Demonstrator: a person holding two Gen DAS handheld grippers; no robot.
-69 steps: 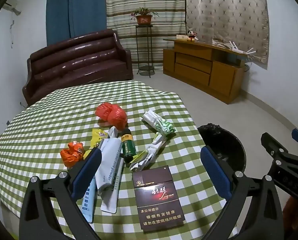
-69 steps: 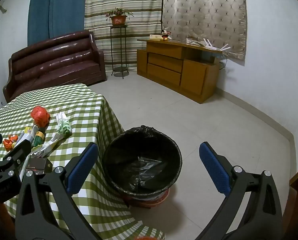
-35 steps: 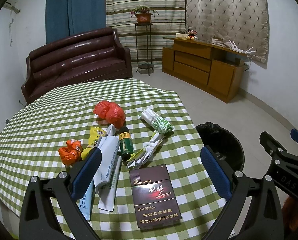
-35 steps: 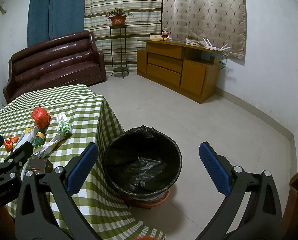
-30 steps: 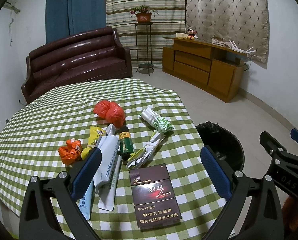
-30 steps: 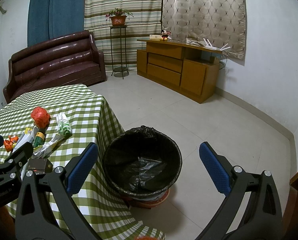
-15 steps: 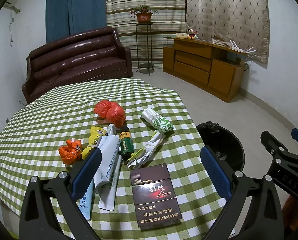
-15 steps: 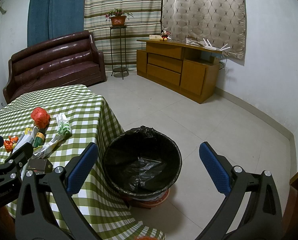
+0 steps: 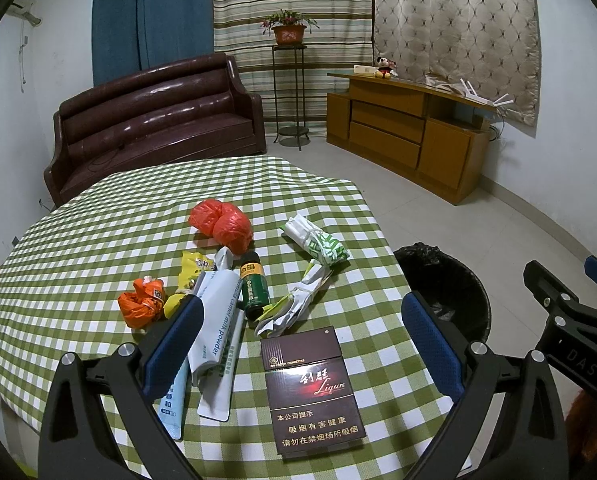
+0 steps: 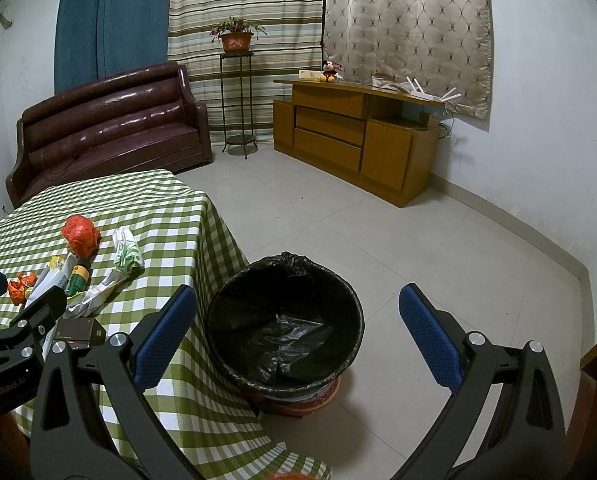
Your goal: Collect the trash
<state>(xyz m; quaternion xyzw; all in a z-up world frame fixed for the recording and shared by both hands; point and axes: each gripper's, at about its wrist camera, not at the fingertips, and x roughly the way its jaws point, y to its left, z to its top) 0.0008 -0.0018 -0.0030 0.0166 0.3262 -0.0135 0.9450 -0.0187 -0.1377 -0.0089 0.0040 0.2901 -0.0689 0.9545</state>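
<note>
Trash lies on the green checked table (image 9: 98, 232): a dark cigarette box (image 9: 310, 388) nearest me, white pouches (image 9: 214, 332), a green bottle (image 9: 253, 284), crumpled white paper (image 9: 298, 300), a green-white wrapper (image 9: 318, 240), a red bag (image 9: 222, 224) and an orange wrapper (image 9: 140, 304). My left gripper (image 9: 298, 344) is open and empty above the box. My right gripper (image 10: 294, 340) is open and empty above the black-lined trash bin (image 10: 284, 316), which stands on the floor beside the table's right edge.
A brown sofa (image 9: 154, 120) stands behind the table. A wooden sideboard (image 9: 406, 132) and a plant stand (image 9: 288, 80) line the far wall. Tiled floor (image 10: 418, 248) lies beyond the bin.
Both grippers stay nearly still and open. The left view shifts only slightly. Nothing on the table has moved.
</note>
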